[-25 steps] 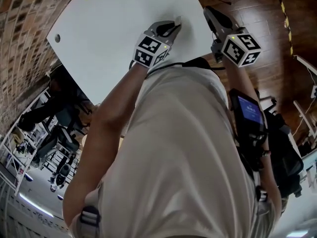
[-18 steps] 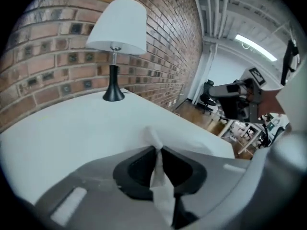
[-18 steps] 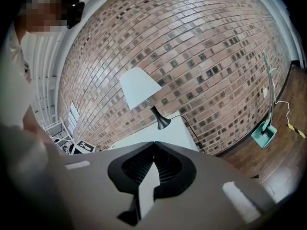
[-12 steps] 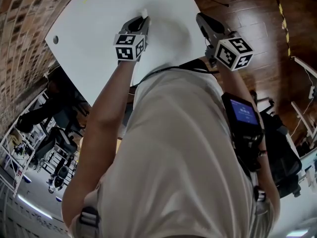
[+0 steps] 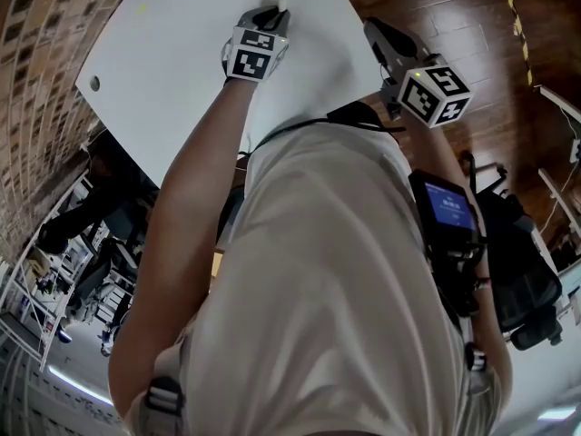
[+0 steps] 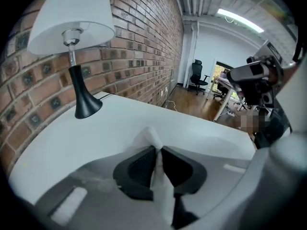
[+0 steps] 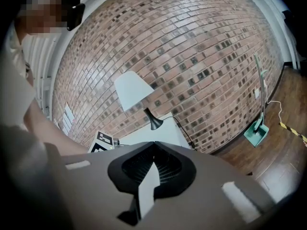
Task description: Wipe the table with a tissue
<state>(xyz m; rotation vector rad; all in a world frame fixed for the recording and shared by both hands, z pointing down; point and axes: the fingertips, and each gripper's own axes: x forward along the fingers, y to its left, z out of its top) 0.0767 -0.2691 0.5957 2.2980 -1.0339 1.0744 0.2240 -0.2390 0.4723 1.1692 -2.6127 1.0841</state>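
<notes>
**Open bench, lamp by the wall**

The white bench offered bare passage across its left and near stretches. A black-stemmed lamp stood on it beside the brick wall, blocking that side. Wood floor lay open right.

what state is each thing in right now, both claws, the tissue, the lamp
left claw, shut on the tissue
tissue, crumpled, pinched in the left claw, tip poking out over the table
right claw, shut, empty
lamp, standing upright on the table by the brick wall
</notes>
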